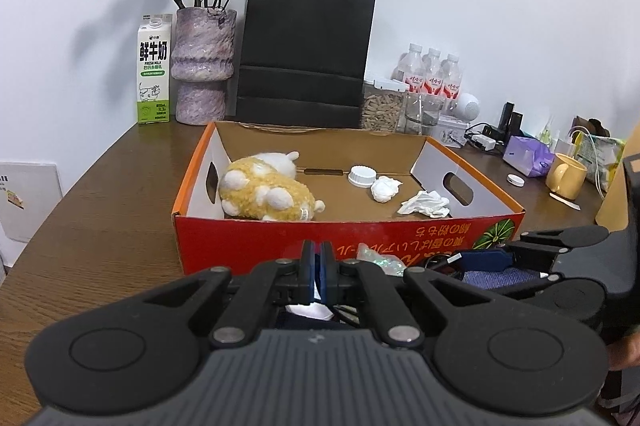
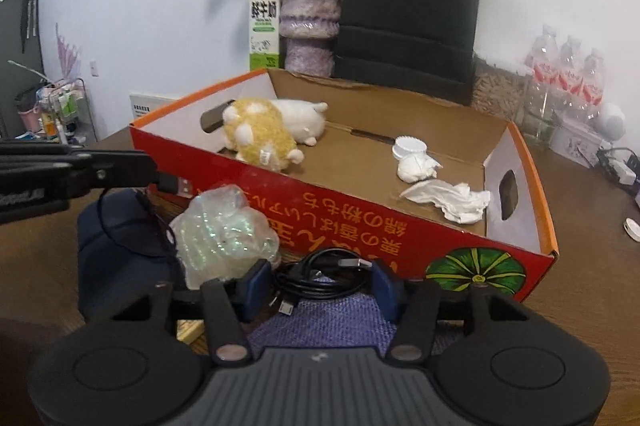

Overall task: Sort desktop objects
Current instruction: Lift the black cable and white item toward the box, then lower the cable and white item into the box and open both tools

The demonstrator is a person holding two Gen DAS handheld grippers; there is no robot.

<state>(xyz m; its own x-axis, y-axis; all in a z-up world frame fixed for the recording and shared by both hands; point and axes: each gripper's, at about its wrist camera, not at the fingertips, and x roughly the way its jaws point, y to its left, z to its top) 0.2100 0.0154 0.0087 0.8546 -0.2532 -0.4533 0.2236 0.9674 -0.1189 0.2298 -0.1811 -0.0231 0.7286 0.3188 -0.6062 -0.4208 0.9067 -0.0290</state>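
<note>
My left gripper [image 1: 318, 266] is shut. In the right wrist view the left gripper [image 2: 152, 168] comes in from the left, and a USB plug [image 2: 180, 186] on a thin black cable sticks out of its tip. My right gripper [image 2: 320, 284] is open over a purple knit cloth [image 2: 320, 322], with a coiled black cable [image 2: 320, 272] lying between its blue pads [image 2: 256, 284]. Crinkled iridescent plastic wrap [image 2: 224, 234] lies beside it. The red cardboard box [image 2: 360, 222] holds a yellow-and-white plush toy [image 2: 260, 134], a white lid [image 2: 410, 146] and crumpled tissues [image 2: 452, 200].
Behind the box stand a milk carton [image 1: 154, 66], a purple vase of roses [image 1: 202, 66] and a black paper bag [image 1: 304, 54]. Water bottles [image 1: 432, 76], a yellow mug [image 1: 566, 174], a purple pack [image 1: 528, 156] and chargers crowd the right. A dark blue pouch [image 2: 120, 246] lies left.
</note>
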